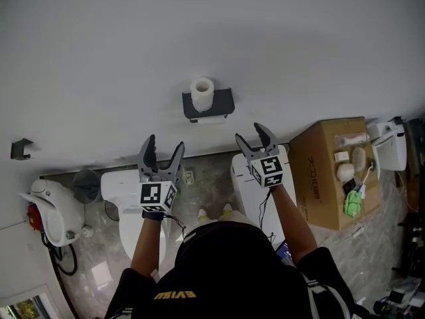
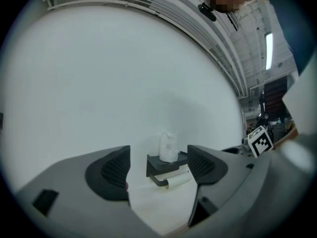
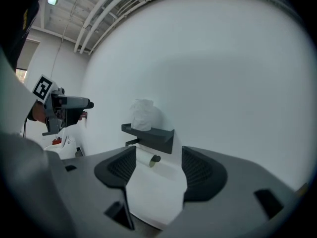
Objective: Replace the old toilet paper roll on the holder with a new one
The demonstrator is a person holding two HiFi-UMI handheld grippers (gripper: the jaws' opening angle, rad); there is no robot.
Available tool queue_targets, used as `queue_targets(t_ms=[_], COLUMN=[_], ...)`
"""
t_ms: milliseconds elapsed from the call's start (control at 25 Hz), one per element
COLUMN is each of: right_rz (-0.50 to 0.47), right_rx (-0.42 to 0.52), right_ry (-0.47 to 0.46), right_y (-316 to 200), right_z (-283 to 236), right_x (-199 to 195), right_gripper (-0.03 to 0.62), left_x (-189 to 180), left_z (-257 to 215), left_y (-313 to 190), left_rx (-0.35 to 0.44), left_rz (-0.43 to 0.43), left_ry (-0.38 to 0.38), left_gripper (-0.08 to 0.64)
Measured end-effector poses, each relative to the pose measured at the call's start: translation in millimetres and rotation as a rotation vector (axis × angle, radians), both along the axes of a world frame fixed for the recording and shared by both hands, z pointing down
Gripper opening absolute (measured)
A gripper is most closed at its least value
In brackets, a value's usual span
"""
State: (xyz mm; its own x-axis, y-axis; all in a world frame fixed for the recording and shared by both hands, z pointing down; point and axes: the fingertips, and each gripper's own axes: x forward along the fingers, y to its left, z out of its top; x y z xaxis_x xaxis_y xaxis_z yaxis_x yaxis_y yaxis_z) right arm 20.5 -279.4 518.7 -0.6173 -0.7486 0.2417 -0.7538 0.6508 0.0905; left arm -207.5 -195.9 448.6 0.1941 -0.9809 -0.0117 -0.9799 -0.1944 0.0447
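A black wall holder carries a shelf, and a new white roll stands upright on it. Under the shelf the old roll sits on the bar. My left gripper and right gripper are both raised toward the wall below the holder, open and empty, well short of it. In the left gripper view the holder, new roll and old roll lie far off between the jaws. The right gripper view shows the shelf, the wrapped new roll and the old roll ahead of its open jaws.
A white toilet stands below my left hand, and a white unit below my right. A cardboard box with small items on top stands at the right. A white appliance is at the left, and a small black bracket hangs on the wall.
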Motion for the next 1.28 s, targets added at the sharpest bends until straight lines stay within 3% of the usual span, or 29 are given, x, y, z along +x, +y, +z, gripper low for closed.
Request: queue_targets(t_ms=[680, 1280], right_rz=[-0.063, -0.094], right_rx=[-0.101, -0.157], right_ry=[0.02, 0.021], right_y=[-33.5, -47.9], right_z=[60.5, 85.0], right_x=[-52.0, -77.3], right_gripper=[0.239, 0.205], left_x=[25.3, 25.6], left_z=[-27.7, -25.9], left_y=[-53.1, -58.9], left_rx=[0.073, 0.062], left_rz=[0.04, 0.056], left_ry=[0.025, 0.01], left_gripper=[0.37, 0.37])
